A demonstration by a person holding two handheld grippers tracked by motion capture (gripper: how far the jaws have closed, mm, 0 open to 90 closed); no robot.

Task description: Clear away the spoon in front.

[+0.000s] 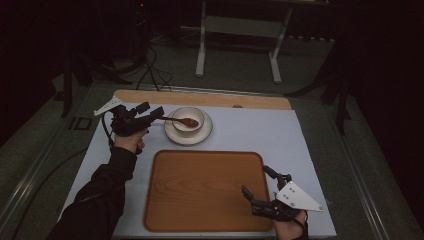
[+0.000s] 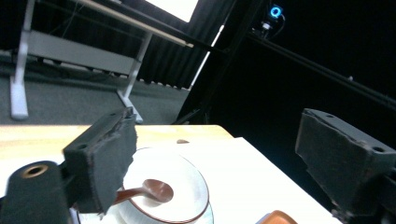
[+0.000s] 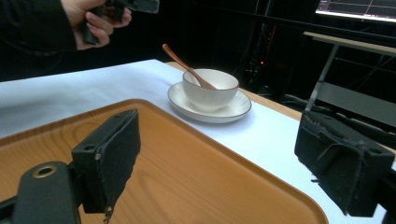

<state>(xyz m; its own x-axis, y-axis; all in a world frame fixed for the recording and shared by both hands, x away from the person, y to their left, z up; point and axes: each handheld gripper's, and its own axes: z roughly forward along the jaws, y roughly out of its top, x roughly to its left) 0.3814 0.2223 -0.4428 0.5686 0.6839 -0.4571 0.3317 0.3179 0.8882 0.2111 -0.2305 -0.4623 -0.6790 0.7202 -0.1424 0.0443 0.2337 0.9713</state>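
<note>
A white bowl (image 1: 188, 119) stands on a white saucer (image 1: 172, 134) at the back of the table, left of centre. A brown wooden spoon (image 1: 186, 121) rests in it, with the handle pointing left. My left gripper (image 1: 156, 115) is level at the handle's end with its jaws wide apart. In the left gripper view the spoon (image 2: 156, 190) lies in the bowl (image 2: 196, 182), and its handle runs behind the left jaw without being pinched. My right gripper (image 1: 255, 179) is open over the right front part of the wooden tray (image 1: 200, 190), with nothing between its jaws (image 3: 219, 135).
The tray lies on a white mat (image 1: 280, 135), and a strip of bare wood (image 1: 200, 98) runs along the table's back edge. A metal desk frame (image 1: 240, 30) and cables (image 1: 155, 70) are on the floor behind the table. The right gripper view shows the bowl (image 3: 208, 95) beyond the tray (image 3: 187, 172).
</note>
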